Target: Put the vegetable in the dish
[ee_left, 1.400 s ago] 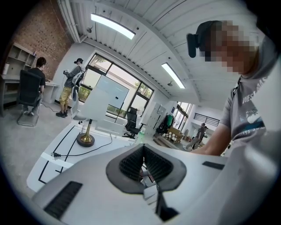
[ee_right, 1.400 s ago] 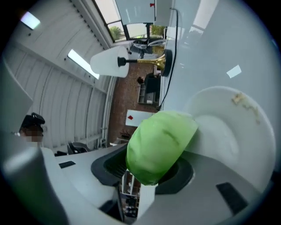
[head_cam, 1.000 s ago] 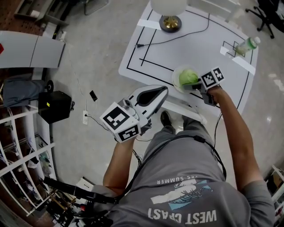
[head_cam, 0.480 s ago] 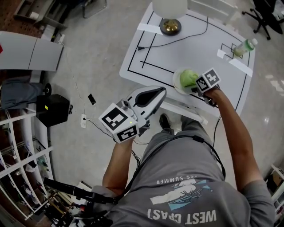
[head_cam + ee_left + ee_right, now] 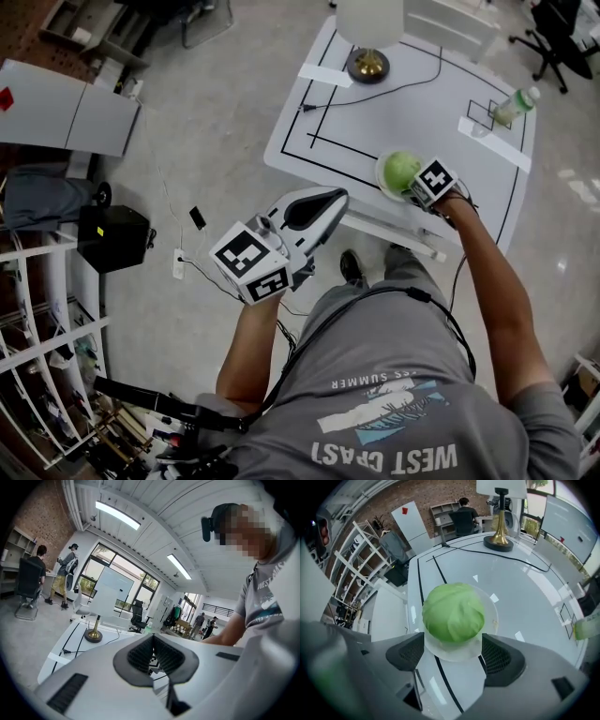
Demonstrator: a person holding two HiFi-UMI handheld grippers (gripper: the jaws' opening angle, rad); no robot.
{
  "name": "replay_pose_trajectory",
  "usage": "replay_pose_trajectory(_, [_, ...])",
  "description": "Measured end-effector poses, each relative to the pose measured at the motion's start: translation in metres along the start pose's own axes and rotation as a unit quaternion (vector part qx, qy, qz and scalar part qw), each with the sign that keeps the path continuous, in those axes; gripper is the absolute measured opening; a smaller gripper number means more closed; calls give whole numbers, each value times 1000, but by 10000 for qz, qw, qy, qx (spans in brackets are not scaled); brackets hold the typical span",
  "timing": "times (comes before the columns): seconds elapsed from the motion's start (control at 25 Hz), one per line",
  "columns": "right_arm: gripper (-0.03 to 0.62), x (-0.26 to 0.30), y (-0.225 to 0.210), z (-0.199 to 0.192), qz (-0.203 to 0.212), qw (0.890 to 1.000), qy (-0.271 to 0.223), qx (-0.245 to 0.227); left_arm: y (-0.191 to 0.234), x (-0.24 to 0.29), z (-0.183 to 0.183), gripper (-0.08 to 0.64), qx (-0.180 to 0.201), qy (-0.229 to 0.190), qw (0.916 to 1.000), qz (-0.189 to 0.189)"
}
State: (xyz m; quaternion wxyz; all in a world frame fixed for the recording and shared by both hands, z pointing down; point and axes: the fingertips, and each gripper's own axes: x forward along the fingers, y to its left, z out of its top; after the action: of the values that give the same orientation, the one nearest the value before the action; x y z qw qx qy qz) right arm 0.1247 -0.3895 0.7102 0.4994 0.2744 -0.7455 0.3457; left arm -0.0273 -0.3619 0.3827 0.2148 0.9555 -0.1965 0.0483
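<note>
Freed from the right gripper (image 5: pixel 453 654), whose jaws have just been opening and stand spread, the cabbage (image 5: pixel 453 612) lies in the dish (image 5: pixel 382 176) just ahead of them, while the pressed-together left gripper (image 5: pixel 152 656) hangs farther from the dish.

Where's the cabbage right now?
Head view, right side: the cabbage sits in the white dish by the table's near edge. The right tool hovers over it; its jaws have just been opening and stand clear of it.

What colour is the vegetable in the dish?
The vegetable is light green, clearest in the right gripper view.
</note>
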Motion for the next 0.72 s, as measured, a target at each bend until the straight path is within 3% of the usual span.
replay_pose_trajectory(0.12, [364,-20,-3,-3,-239,9989,-248,309,-4,-11,1,7,64,-66,10000,4])
replay_pose_trajectory(0.24, [358,-52,16,-5,-213,9969,-657,386,-11,-18,1,6,126,-97,9999,-7])
replay_pose_trajectory(0.28, [310,-65,23,-7,-260,9955,-837,365,-13,-20,1,6,129,-121,9998,-16])
replay_pose_trajectory(0.36, [87,-96,39,-9,-341,9889,-1391,405,-20,-23,3,6,149,-183,9997,-63])
replay_pose_trajectory(0.4, [12,-113,51,-7,-270,9831,-1742,492,-24,-25,3,6,175,-212,9996,-101])
replay_pose_trajectory(0.52, [8,-173,105,5,377,9522,-2927,795,-34,-37,2,6,253,-274,9991,-201])
replay_pose_trajectory(0.64, [8,-256,163,18,802,9025,-4198,528,-45,-47,-1,6,334,-299,9986,-290])
replay_pose_trajectory(0.72, [8,-317,199,24,718,8668,-4933,144,-53,-52,-2,6,420,-294,9982,-323])
